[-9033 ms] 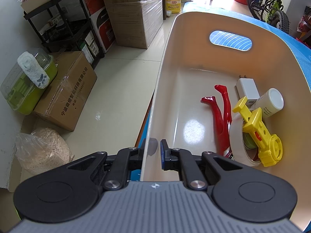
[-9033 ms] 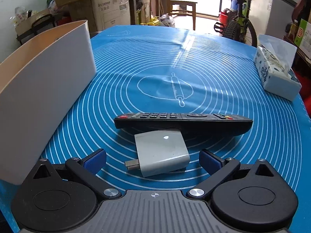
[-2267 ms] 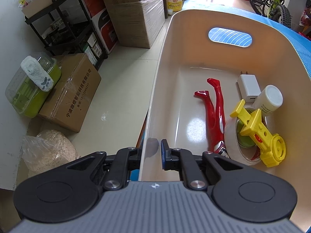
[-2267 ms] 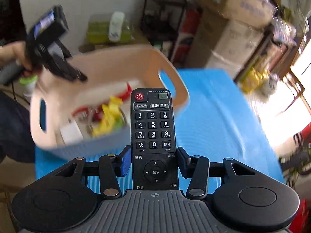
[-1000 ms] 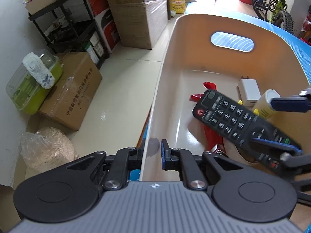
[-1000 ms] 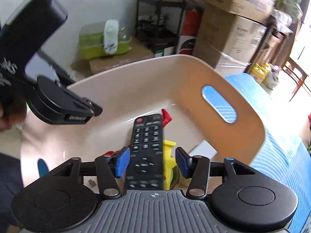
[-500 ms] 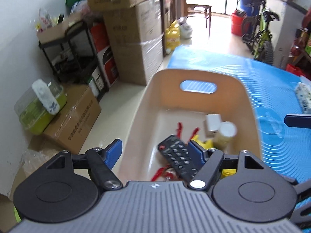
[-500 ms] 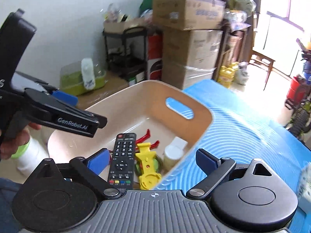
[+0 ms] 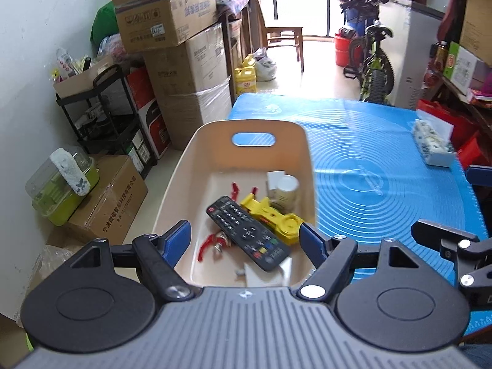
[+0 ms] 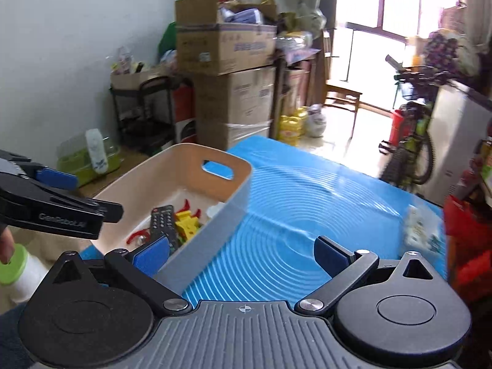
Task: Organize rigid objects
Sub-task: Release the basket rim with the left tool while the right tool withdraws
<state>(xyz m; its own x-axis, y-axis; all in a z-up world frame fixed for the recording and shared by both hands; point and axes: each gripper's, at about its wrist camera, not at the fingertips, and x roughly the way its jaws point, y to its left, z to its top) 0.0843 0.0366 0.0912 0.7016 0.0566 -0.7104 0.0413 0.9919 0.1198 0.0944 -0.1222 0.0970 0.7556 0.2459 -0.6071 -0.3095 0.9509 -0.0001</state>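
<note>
Slab-shaped black remote (image 9: 248, 233) among glossy plastic pieces in smooth rounded tub (image 9: 184, 170)

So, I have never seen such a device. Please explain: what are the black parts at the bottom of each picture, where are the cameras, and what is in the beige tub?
There is no robot here. A person holds one hand-held claw in each hand, and each claw carries a wide-angle camera that looks forward along its two blue-padded fingers. The black and grey parts at the bottom are the claw's own body.

One picture is from the left claw, the other from the right claw. Both are open and hold nothing; their jaws have just been opening.

On the blue mat stands a beige tub. In it lie a black remote, a yellow toy, red plastic pieces, a white charger and a small white bottle. A tissue pack lies on the mat on the far right.
</note>
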